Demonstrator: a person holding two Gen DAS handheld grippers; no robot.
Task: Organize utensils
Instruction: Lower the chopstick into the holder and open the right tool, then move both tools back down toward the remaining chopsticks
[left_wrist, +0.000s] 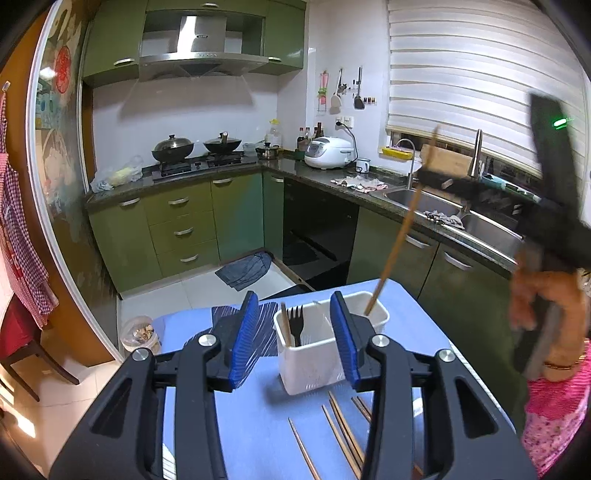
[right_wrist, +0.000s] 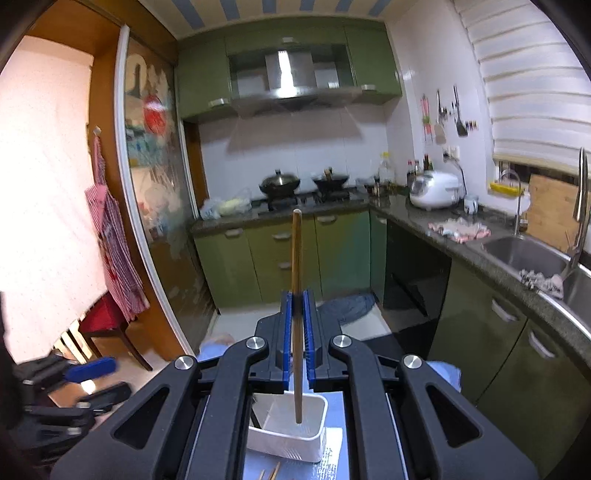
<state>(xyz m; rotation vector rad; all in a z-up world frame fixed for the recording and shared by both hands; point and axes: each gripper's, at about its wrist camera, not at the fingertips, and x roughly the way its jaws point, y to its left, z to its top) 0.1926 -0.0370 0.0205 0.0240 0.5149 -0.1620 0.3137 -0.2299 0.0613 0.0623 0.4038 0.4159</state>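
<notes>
Loose brown wooden chopsticks lie on the blue table surface beneath the left gripper, whose blue-padded jaws stand wide apart, empty, either side of a white plastic rectangular utensil holder. Inside it stand a black plastic fork and one wooden stick. Right gripper: jaws clamped on a single brown wooden chopstick, its lower tip in the holder's right compartment.

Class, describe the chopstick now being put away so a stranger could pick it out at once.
Find the blue table before the green cabinets, then the white holder on it. One wooden chopstick leans with its tip in the holder's right compartment, clamped by the right gripper; the others lie flat on the table.
</notes>
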